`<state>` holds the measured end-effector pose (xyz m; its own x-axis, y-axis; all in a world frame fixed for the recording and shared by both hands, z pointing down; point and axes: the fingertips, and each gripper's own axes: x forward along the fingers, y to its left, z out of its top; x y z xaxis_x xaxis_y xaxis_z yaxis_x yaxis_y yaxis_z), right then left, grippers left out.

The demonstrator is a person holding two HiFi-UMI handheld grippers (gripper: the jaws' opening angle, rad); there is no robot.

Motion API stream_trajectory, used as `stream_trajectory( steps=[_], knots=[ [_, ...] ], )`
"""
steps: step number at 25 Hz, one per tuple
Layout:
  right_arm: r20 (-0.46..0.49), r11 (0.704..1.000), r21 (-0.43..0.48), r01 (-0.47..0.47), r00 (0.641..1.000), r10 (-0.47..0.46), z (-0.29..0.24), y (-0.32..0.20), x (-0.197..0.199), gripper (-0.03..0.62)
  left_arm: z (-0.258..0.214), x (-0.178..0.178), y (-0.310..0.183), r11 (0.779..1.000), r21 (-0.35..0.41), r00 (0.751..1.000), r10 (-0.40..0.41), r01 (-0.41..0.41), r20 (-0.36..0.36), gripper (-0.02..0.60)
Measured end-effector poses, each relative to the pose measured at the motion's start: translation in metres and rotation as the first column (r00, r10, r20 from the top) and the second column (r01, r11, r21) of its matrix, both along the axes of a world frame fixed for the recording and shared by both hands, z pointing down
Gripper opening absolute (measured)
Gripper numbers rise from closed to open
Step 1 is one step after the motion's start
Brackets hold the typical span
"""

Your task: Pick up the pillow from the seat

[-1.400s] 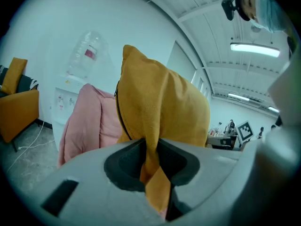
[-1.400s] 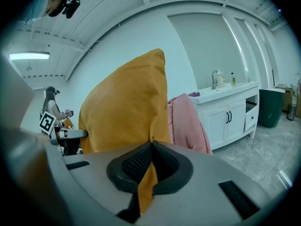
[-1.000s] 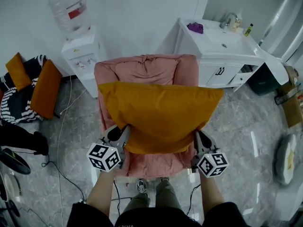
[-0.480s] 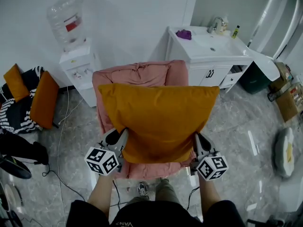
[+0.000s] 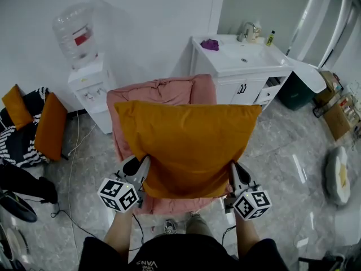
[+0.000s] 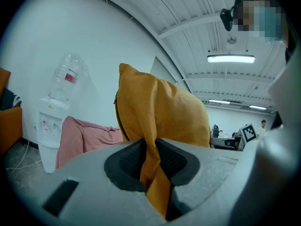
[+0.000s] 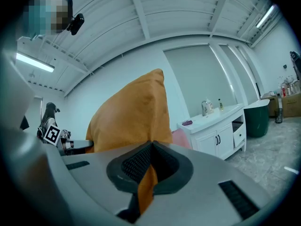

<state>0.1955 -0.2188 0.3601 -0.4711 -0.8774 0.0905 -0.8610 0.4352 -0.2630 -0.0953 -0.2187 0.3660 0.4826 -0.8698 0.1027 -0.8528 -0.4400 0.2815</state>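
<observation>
We hold orange pillow (image 5: 189, 145) clear above pink seat (image 5: 161, 92): left gripper (image 5: 137, 171) pinches near-left corner fabric, right gripper (image 5: 237, 174) pinches near-right corner fabric.

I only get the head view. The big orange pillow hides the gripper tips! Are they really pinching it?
Observer: Yes. In the left gripper view, the left gripper is shut on a thick fold of the pillow.
Operator: And the other one?
Observer: In the right gripper view, the right gripper is shut on just a thin strip of the pillow's edge.
</observation>
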Motion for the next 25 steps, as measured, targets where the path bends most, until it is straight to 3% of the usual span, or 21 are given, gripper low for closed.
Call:
stream_trajectory(
  steps=[25],
  knots=[
    [0.01, 0.996, 0.078, -0.036, 0.999, 0.035, -0.044, 0.029, 0.014, 0.006, -0.04, 0.015, 0.014, 0.996, 0.068, 0.998, 0.058, -0.059, 0.018, 0.08]
  ],
)
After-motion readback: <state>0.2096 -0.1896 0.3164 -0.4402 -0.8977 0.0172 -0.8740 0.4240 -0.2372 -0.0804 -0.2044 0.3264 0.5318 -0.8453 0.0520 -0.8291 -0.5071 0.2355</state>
